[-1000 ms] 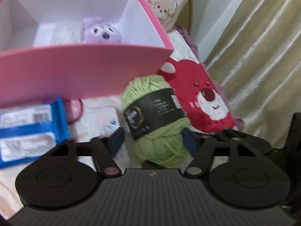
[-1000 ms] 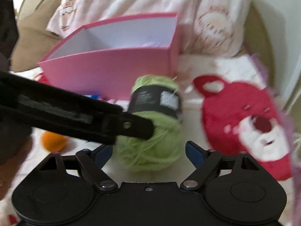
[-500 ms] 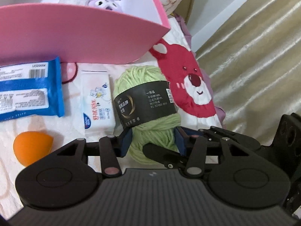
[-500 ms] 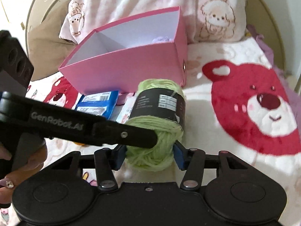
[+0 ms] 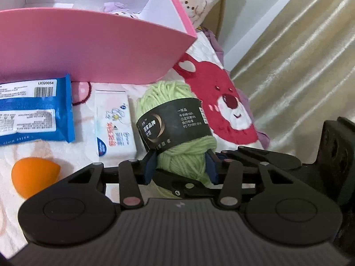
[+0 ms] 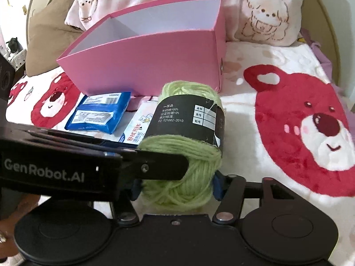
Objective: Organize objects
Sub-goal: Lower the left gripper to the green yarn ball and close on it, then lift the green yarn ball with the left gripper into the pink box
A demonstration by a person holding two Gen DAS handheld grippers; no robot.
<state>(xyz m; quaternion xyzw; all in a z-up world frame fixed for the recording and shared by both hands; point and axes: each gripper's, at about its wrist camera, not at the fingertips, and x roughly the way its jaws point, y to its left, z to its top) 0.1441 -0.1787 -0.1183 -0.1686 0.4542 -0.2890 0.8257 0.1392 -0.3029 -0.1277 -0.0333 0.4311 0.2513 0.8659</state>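
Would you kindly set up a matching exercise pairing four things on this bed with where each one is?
1. green yarn ball with black label
2. purple plush toy
3. orange teardrop sponge
4. blue wipes packet

A. inside the pink box
B. between both grippers' fingers
C. lying just in front of the box
D. nearest the camera, far left

Pairs: 1-B, 2-A, 3-D, 4-C

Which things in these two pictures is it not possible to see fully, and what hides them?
- Left wrist view: purple plush toy, mostly hidden by the pink box front wall.
- Right wrist view: white tissue pack, partly covered by the green yarn ball and left gripper.
- Left wrist view: blue wipes pack, cut by the left edge.
- Right wrist view: box inside hidden by its walls.
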